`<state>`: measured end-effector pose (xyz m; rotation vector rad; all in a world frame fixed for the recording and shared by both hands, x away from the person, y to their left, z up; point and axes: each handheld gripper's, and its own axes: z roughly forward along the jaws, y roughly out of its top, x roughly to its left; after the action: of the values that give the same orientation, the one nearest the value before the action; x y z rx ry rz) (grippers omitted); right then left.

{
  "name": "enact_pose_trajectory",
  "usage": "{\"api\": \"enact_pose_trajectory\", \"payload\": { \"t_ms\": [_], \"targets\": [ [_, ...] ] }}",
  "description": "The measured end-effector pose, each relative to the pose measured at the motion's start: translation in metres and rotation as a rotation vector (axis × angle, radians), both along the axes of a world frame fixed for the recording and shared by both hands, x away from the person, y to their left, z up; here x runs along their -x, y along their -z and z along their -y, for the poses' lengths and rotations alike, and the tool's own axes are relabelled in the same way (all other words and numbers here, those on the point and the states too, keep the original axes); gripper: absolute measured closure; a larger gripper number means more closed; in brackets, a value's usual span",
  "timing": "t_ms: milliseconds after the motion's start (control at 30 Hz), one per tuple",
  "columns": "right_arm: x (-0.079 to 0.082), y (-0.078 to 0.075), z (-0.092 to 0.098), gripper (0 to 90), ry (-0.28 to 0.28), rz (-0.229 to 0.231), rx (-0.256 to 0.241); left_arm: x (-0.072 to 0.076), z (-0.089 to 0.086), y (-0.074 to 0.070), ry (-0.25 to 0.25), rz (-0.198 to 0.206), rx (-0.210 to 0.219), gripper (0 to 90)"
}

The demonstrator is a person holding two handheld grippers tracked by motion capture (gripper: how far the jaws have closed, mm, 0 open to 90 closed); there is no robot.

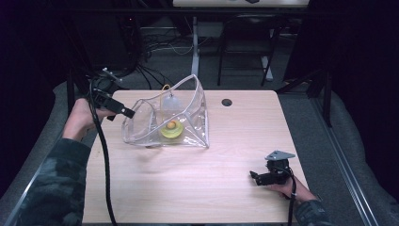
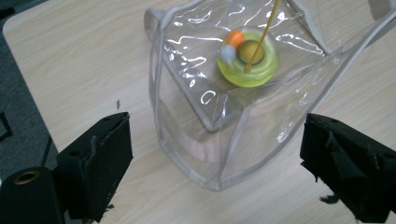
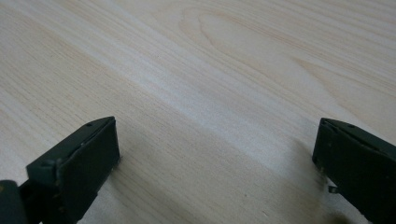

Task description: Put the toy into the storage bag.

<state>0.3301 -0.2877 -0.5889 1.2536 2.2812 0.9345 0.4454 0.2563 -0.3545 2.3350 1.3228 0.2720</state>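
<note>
Clear bag (image 1: 183, 117): one; yellow ring toy (image 1: 171, 130): one; two tools (image 1: 126, 112) (image 1: 256, 177), both spread.

bag (image 1: 186, 120) mid-table (image 1: 188, 188) | ring toy (image 1: 171, 129) inside bag | left claw (image 1: 129, 113) beside bag | right claw (image 1: 254, 176) well apart

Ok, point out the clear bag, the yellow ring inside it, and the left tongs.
clear bag (image 2: 224, 154), left gripper view, near corner wall.
yellow ring (image 2: 261, 72), left gripper view, its rim.
left tongs (image 2: 215, 163), left gripper view, midway between the open tips.
</note>
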Motion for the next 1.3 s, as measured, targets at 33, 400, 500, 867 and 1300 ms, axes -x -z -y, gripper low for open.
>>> {"api": "enact_pose_trajectory", "payload": {
  "t_ms": [33,400,500,867,1300],
  "targets": [
    [0.000,0.000,0.000,0.1,-0.001,-0.001,0.002,0.002,-0.003,0.001,-0.004,-0.002,-0.001,6.9],
    [0.000,0.000,0.000,0.1,-0.002,0.002,0.002,0.025,-0.021,0.020,-0.023,-0.001,-0.025,1.0],
    [0.000,0.000,0.000,0.1,-0.002,0.001,0.003,0.029,-0.025,0.027,-0.027,-0.011,-0.022,0.2],
    [0.000,0.000,0.000,0.0,0.000,-0.002,-0.003,0.040,-0.034,0.056,-0.051,-0.032,-0.014,0.0],
    [0.000,0.000,0.000,0.1,0.000,-0.002,-0.003,0.051,-0.040,0.103,-0.035,-0.080,0.005,0.0]
  ]
}}
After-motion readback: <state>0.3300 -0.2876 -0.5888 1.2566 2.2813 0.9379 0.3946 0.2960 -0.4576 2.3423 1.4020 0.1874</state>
